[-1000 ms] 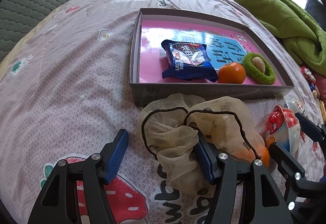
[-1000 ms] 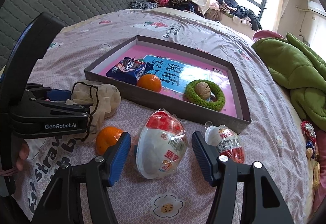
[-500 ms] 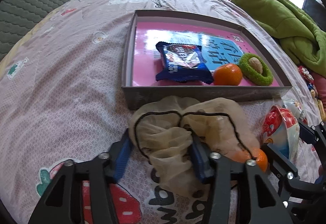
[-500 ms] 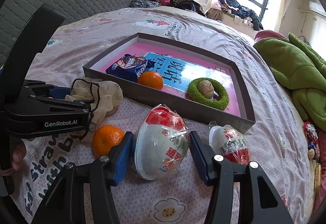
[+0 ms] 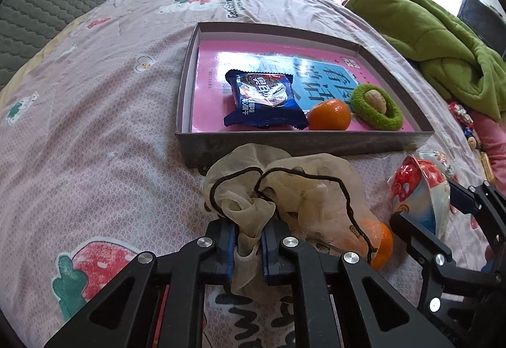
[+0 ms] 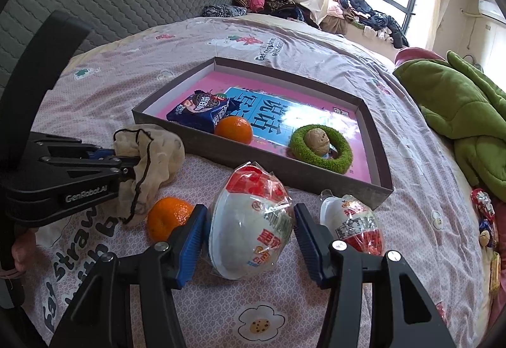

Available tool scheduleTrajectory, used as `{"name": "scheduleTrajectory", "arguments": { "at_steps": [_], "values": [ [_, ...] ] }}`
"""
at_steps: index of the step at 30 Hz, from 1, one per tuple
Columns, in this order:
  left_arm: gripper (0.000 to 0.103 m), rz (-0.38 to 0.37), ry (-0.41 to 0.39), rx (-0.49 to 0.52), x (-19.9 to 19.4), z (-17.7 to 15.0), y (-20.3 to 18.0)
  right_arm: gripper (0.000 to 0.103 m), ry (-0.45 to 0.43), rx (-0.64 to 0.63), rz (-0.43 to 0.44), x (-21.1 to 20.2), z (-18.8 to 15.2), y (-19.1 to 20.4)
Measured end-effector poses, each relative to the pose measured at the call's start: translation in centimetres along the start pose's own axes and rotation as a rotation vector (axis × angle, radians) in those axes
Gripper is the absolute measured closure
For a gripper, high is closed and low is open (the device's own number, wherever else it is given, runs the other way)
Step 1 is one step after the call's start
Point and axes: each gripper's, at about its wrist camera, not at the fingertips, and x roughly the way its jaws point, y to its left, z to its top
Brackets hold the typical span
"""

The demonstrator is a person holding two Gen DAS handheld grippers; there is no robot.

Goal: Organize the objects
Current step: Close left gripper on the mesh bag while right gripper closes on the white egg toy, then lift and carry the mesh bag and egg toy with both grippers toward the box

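A pink bedsheet point(image 6: 132, 69) carries a tray point(image 6: 376, 139); left gripper point(image 5: 248, 240) pinches a mesh bag point(image 5: 303, 186); right gripper point(image 6: 249, 237), wide, straddles a big egg point(image 6: 253, 221).

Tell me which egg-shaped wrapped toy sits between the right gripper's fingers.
The larger wrapped egg, between the right gripper fingers; the smaller egg lies outside, to its right.

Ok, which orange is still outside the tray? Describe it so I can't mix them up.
Find the grey tray on the pink bedsheet. The loose orange lies on the sheet in front of it, between the beige mesh bag and the big white-and-red packet. The other orange sits inside the tray.
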Motion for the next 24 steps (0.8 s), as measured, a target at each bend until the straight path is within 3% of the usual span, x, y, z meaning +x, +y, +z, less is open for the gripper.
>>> {"name": "scheduleTrajectory", "arguments": {
  "at_steps": [24],
  "values": [
    [0.091, 0.003, -0.081, -0.027, -4.1, -2.0, 0.1, 0.048, -0.021, 0.013, 0.034, -1.1, 0.0, -0.4]
  ]
}}
